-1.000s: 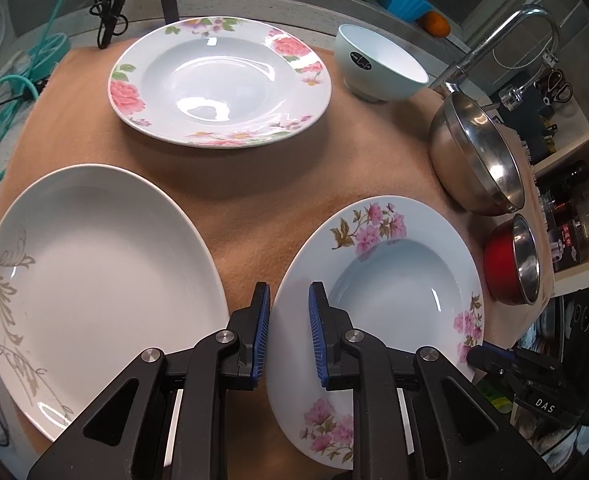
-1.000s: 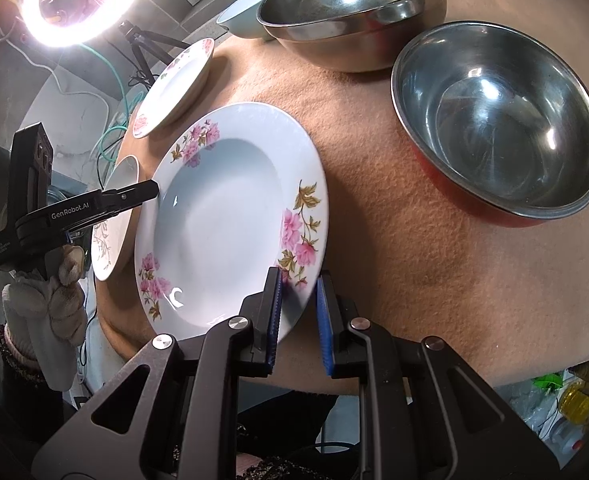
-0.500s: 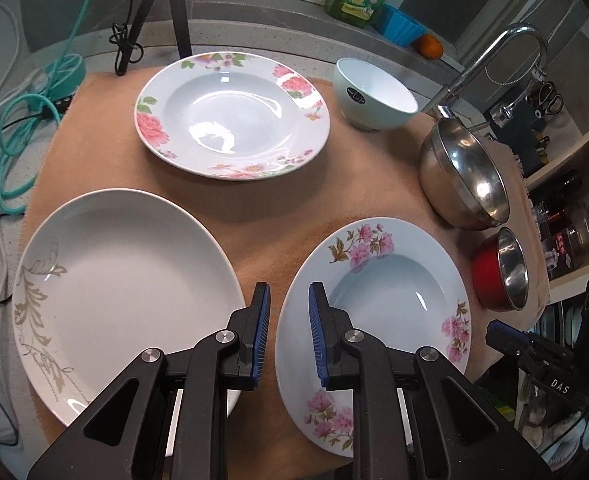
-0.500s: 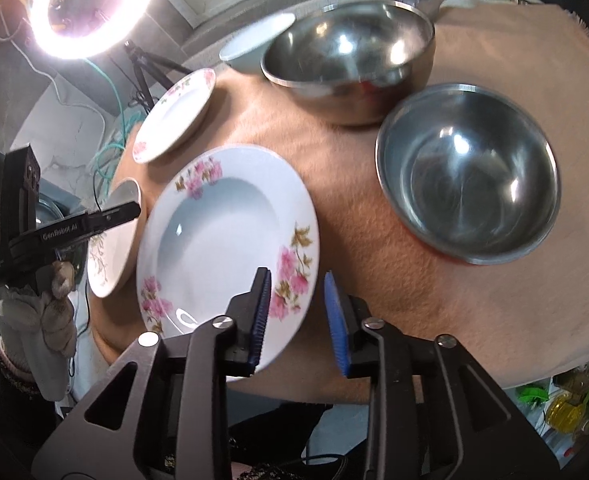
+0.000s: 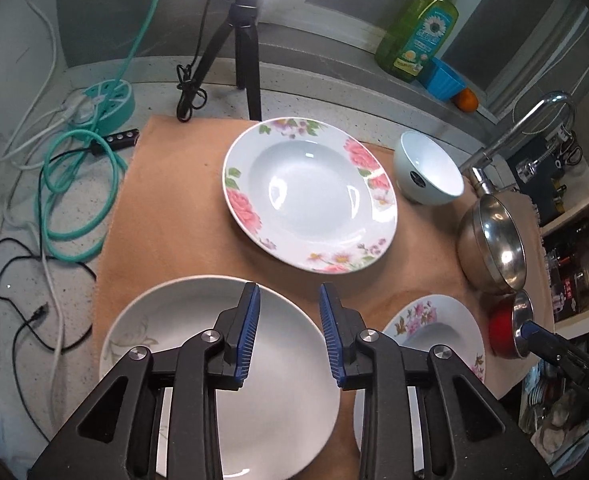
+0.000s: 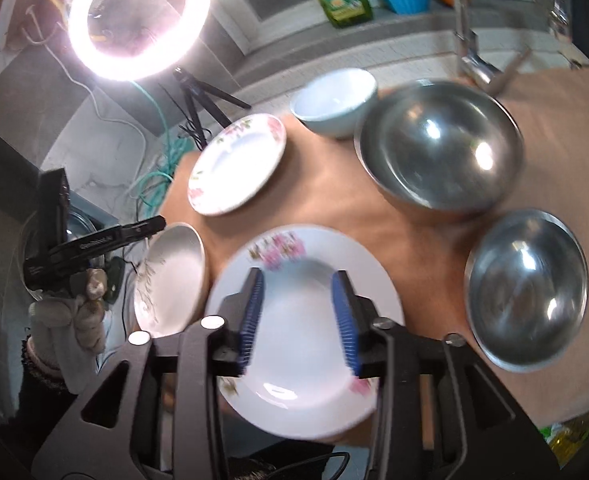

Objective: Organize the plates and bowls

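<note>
My left gripper [image 5: 289,334] is open and empty above the near right edge of a plain white plate [image 5: 190,344]. A large rose plate [image 5: 310,194] lies at the back of the brown mat [image 5: 166,208]. My right gripper [image 6: 299,319] is open and empty above a small pink-flower plate [image 6: 306,344], which also shows in the left wrist view [image 5: 442,328]. A white bowl [image 5: 428,174], a large steel bowl [image 6: 438,148] and a red-sided steel bowl [image 6: 526,296] stand on the right.
A ring light [image 6: 134,20] on a tripod [image 5: 242,44], a green soap bottle [image 5: 416,28], a blue cup [image 5: 444,78] and a tap [image 5: 514,132] stand behind the mat. Cables [image 5: 74,184] lie to the left.
Both grippers have opened wide and lifted back from the table. The right one has let go of the pink-flower plate's rim, and the plate lies on the mat.
</note>
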The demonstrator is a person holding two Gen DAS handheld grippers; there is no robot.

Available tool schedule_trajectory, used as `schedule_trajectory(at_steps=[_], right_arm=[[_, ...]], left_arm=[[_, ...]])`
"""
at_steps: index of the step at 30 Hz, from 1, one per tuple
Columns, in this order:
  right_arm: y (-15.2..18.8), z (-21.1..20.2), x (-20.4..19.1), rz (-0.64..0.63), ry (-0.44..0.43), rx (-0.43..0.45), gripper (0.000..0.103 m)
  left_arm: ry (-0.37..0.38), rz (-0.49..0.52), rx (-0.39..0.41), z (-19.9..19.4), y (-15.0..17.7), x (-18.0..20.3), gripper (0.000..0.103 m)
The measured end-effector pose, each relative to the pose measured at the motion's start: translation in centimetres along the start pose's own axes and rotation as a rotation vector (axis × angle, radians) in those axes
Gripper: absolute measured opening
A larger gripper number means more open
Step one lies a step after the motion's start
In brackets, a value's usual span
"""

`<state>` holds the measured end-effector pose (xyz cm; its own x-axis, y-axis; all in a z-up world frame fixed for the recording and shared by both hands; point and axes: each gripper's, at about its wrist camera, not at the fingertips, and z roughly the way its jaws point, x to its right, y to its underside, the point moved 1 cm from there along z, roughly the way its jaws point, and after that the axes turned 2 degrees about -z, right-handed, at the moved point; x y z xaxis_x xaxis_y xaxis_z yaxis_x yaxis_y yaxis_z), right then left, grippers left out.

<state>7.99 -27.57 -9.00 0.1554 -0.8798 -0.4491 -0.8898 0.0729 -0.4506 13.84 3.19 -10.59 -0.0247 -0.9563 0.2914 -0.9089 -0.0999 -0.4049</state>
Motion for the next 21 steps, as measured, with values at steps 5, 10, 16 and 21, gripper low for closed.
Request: schedule_trajectory(at_steps=[5,10,16,21], right_arm=[[-2.7,1.4,-1.0,-0.011,-0.006,0.003,0.047],[-5.4,4.1,-1.6,0.002,-0.013,-0.014,0.047],[-7.7,8.5,-1.2,0.055,-0.02,-0.063,0.047],[-8.6,11.7,0.1,0.125,-0.028,-0.103,0.047]], left_arm=[[-0.004,0.002,0.0,1.0,-2.8,-1.0,0.032],[0.006,-0.034,-0.011,2.4,-5.7,-2.9,0.033],[0.017,-0.081,-0.036,4.9,-8.5,-5.1,0.033],[0.023,-0.108,-0.063,6.7,-9.7,-6.2,0.033]])
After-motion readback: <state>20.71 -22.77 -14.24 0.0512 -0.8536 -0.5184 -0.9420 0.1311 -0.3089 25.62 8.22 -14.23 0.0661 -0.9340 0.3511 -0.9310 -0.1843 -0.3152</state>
